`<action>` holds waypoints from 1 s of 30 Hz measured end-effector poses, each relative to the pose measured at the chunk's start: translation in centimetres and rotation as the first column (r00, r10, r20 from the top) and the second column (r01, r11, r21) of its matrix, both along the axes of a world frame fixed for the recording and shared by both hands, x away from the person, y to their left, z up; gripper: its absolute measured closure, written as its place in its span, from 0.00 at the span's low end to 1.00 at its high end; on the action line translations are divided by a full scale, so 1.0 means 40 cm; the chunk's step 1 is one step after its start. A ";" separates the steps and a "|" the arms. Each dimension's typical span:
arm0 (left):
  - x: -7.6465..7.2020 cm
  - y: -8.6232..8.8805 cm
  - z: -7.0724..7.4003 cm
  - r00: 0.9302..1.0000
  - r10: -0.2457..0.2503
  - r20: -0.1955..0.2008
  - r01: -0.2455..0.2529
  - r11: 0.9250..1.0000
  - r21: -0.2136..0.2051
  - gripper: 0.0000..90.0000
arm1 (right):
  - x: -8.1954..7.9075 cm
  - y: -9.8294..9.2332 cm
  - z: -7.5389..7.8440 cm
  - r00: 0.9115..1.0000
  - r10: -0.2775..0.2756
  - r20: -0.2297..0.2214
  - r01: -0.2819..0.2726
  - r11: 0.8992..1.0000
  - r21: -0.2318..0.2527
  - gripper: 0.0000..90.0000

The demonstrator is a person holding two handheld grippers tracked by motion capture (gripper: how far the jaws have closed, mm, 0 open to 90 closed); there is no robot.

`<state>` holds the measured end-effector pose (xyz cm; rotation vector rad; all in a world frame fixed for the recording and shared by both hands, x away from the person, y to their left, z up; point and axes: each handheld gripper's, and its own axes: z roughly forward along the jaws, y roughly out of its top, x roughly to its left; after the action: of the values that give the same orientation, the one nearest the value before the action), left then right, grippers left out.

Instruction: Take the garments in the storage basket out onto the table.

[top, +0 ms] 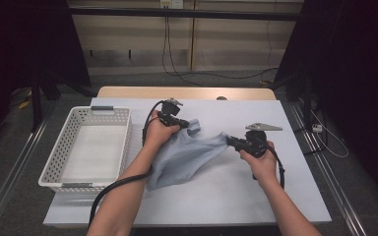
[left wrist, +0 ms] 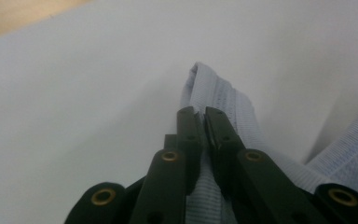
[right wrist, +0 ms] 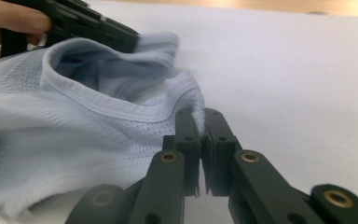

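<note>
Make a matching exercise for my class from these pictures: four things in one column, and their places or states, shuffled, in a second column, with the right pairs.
Things:
1. white basket
2. light blue garment
3. left gripper
4. right gripper

Places or states:
A. shut on the garment's right strap
B. stretched between both grippers
C. at the table's left, nothing in it
D. shut on the garment's left strap, nearer the basket

Pairs: 1-C, 2-B, 3-D, 4-A

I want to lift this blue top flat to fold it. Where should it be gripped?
By its two shoulder straps, one from each side. The left gripper and right gripper already pinch the top there; the ribbed strap edge gives the jaws a firm fold.
</note>
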<state>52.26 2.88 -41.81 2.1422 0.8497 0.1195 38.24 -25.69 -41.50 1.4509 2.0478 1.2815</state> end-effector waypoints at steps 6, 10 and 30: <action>-0.009 0.034 0.076 0.999 0.027 0.047 -0.024 0.997 -0.070 0.95 | -0.002 -0.048 0.049 0.998 -0.042 0.039 0.042 0.999 -0.007 0.96; -0.018 0.046 0.117 0.997 0.031 0.070 -0.024 0.994 -0.108 0.95 | 0.006 -0.071 0.078 0.996 -0.064 0.067 0.065 0.998 -0.014 0.96; -0.050 0.095 0.214 0.986 0.061 0.155 -0.029 0.979 -0.200 0.95 | 0.043 -0.066 0.177 0.987 -0.066 0.147 0.072 0.997 -0.031 0.96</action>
<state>50.27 6.68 -33.24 1.9006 0.7826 0.2192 39.97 -28.35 -34.41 1.3571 1.9001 1.2764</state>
